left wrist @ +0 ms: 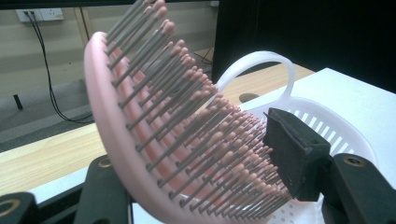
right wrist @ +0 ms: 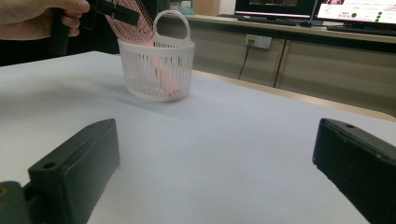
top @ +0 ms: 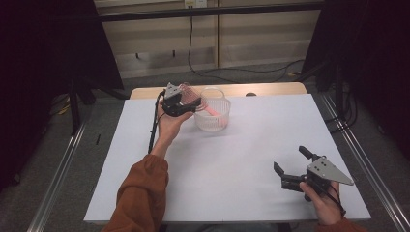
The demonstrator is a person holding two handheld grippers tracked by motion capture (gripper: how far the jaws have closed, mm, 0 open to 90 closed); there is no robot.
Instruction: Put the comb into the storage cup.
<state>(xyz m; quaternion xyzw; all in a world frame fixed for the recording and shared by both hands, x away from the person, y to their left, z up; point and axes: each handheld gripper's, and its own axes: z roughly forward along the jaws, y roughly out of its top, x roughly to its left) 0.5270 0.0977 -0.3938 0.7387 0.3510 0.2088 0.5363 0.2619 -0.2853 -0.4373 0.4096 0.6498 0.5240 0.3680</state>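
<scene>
Your left gripper holds the pink hairbrush over the basket.
Its jaws clamp the brush head, bristles against one pad, handle dipping into the white slatted basket near the table's far edge. Your right gripper rests near the table's near right corner, jaws wide apart, holding nothing.

1. The basket stood on the table toward 12 o'clock.
2. The hairbrush leaned into the basket from its 9 o'clock rim, handle inside.
3. The left gripper clamped the hairbrush head there.
4. The right gripper hovered at 4 o'clock, well apart.
</scene>
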